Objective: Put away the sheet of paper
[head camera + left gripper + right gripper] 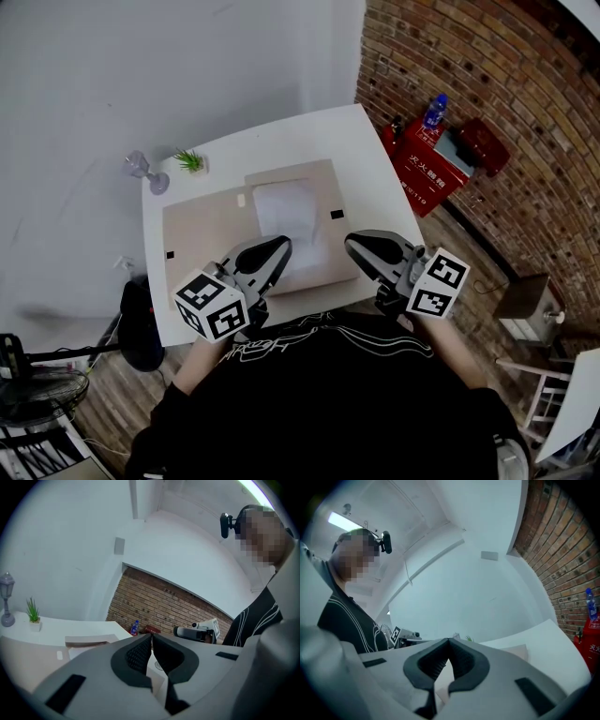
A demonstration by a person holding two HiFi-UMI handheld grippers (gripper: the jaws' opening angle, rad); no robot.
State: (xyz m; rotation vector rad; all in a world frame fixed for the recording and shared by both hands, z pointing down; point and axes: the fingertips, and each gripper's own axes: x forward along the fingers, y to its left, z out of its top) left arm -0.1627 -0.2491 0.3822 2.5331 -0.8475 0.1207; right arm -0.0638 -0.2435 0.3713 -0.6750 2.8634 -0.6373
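L tool [281,245] shut at paper [287,211]; R tool [352,242] shut.

Head view: steeply down on the surface [281,141]. Gripper views: low at its near edge, tilted upward, sharing the brick wall [154,606].

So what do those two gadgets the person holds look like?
The left gripper and right gripper match: a light grey handheld body, two jaws lined with black ribbed pads, and at the back a white cube printed with black square markers. The person wears a black top with white line print.
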